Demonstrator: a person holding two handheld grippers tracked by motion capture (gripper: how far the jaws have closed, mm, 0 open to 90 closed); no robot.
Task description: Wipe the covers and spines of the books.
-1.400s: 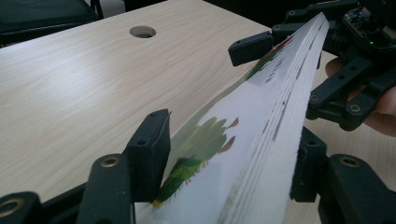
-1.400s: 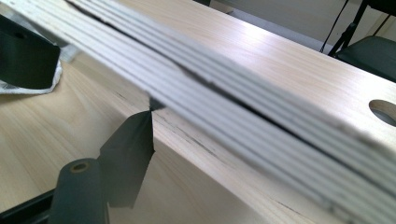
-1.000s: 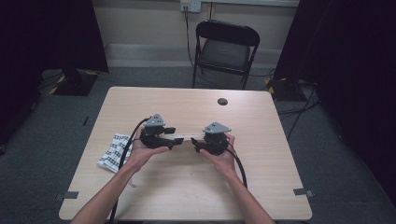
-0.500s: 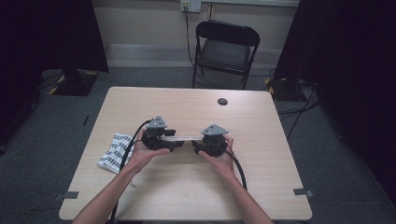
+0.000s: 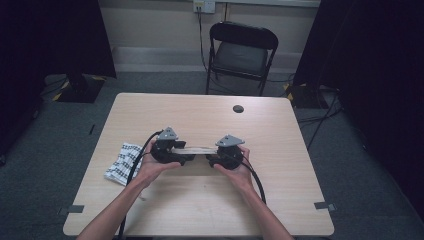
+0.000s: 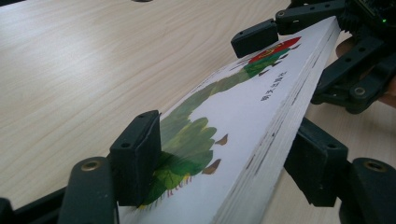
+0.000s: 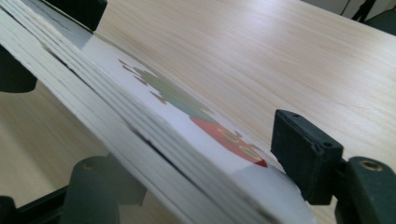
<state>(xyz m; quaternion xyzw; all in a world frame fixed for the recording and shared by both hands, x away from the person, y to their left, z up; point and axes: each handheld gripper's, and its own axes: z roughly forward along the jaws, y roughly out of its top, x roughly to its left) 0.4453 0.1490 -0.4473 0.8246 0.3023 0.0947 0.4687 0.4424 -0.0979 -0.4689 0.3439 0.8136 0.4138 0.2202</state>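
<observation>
Centre frame, my left tool (image 5: 185,153) and right tool (image 5: 213,157) both clamp the white, green-illustrated cardboard picture book (image 5: 196,149) above the pale wooden tabletop (image 5: 200,210). The left jaws have just been opening, the right closing. I should firm the right grip before releasing.

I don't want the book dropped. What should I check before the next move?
1. Book bridges both grippers: ok.
2. Left hand-held gripper: jaws have just been opening, pads still against the book: ok.
3. Right hand-held gripper: jaws have just been closing around the book; firm contact: cannot tell.
4. Patterned cloth lies apart from the book: ok.
5. Table below the book is bare: ok.
</observation>
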